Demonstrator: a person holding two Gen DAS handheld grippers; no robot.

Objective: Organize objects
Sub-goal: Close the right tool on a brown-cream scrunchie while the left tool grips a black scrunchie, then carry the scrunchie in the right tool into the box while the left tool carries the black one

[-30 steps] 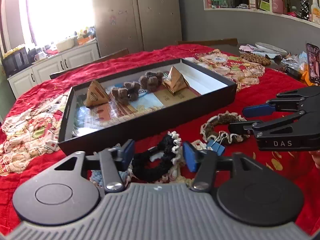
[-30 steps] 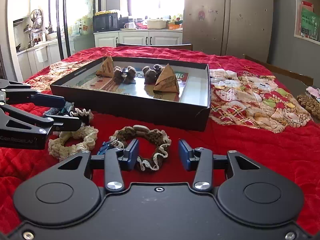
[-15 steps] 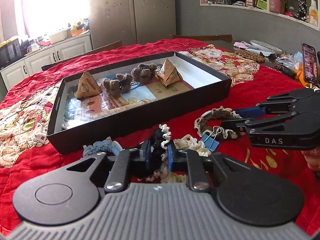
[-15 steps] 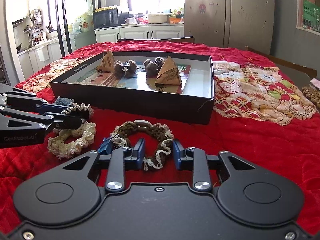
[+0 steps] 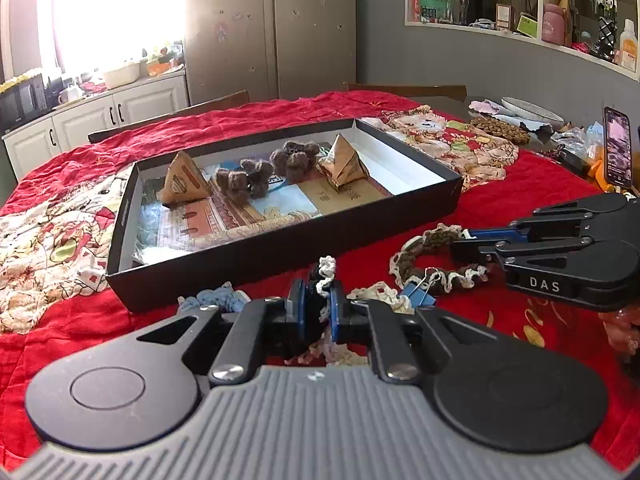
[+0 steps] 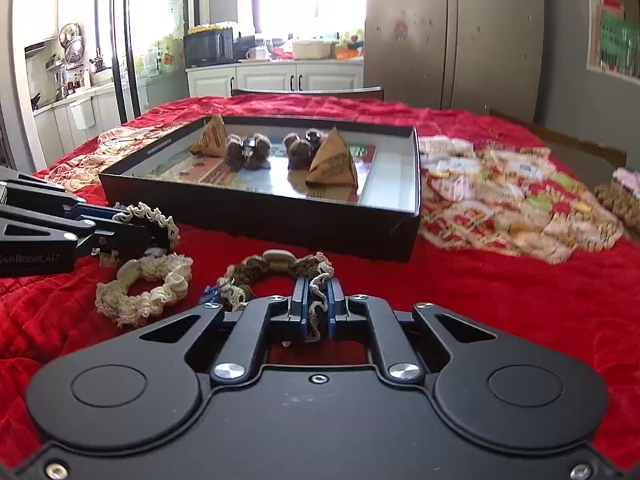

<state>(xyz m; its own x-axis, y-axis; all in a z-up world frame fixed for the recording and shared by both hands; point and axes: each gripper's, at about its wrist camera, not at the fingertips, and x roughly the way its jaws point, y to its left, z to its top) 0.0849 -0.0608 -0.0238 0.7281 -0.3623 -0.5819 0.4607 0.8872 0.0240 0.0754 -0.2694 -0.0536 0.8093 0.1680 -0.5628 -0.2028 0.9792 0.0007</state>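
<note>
My left gripper (image 5: 317,314) is shut on a black scrunchie with white lace trim (image 5: 322,276), lifted just off the red cloth; it also shows in the right wrist view (image 6: 158,220). My right gripper (image 6: 316,312) is shut on a brown scrunchie with cream lace (image 6: 276,270), seen from the left wrist view (image 5: 432,256) with a blue binder clip (image 5: 418,294) on it. A cream scrunchie (image 6: 144,288) lies on the cloth between them. A black shallow box (image 5: 280,240) ahead holds two brown paper pyramids (image 5: 186,184) and two brown pom-pom scrunchies (image 5: 244,180).
A blue scrunchie (image 5: 212,300) lies by the box's near left corner. Patterned cloths (image 6: 500,204) lie right of the box and left of it (image 5: 48,240). A phone (image 5: 618,152) stands at the far right. Chairs (image 5: 168,116) stand behind the table.
Both grippers went from open around their scrunchies to shut on them. The left gripper has drawn back and up a little with the black scrunchie.
</note>
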